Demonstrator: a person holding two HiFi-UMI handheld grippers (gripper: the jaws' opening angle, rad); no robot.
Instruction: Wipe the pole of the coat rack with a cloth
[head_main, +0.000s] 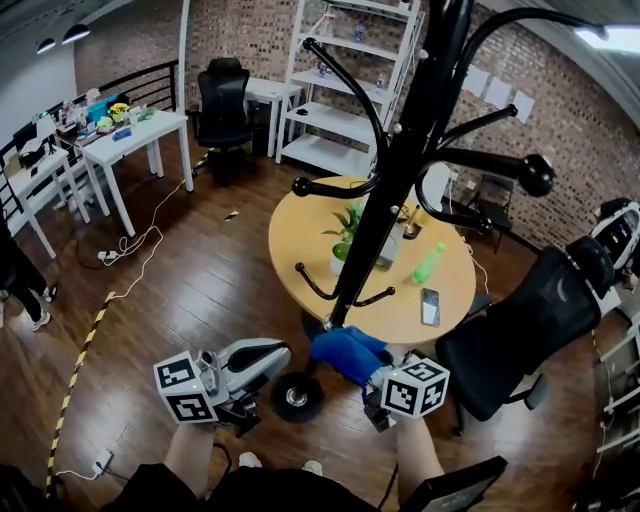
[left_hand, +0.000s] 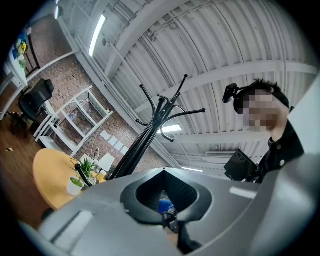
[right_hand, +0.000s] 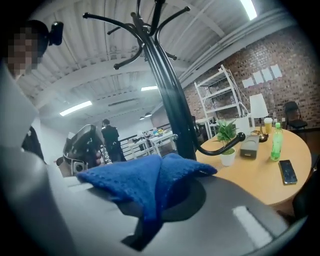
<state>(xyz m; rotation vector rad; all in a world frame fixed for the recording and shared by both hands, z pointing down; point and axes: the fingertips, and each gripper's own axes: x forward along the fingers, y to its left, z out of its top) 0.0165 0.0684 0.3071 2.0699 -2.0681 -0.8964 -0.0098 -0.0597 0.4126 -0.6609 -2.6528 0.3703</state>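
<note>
My right gripper (right_hand: 150, 222) has its jaws pressed together on the blue cloth (right_hand: 142, 185). The fabric is pinched in the seam and bunches up over the top of both jaws, one fold drooping down the gap. From the head view the cloth (head_main: 347, 352) sits at the tip of the right gripper (head_main: 368, 378), low against the foot of the coat rack pole (head_main: 385, 200). In my right gripper view the pole (right_hand: 170, 100) rises just behind the cloth. Whether the fabric actually touches it I cannot tell, since the bunched cloth hides that spot.

My left gripper (left_hand: 170, 226) has its jaws closed on each other, with nothing that I can make out pinched between them. A small scrap of blue shows in the hollow above the seam, too small to identify. In the head view the left gripper (head_main: 268, 356) is beside the rack's round black base (head_main: 297, 396), apart from the pole, which leans away above it in the left gripper view (left_hand: 140, 147).

Behind the pole stands the round wooden table (head_main: 300, 250), carrying a potted plant (head_main: 345, 235), a green bottle (head_main: 427, 263) and a phone (head_main: 430, 306). A black office chair (head_main: 530, 320) is close on my right. The rack's top is cut off by the head view's upper edge.
</note>
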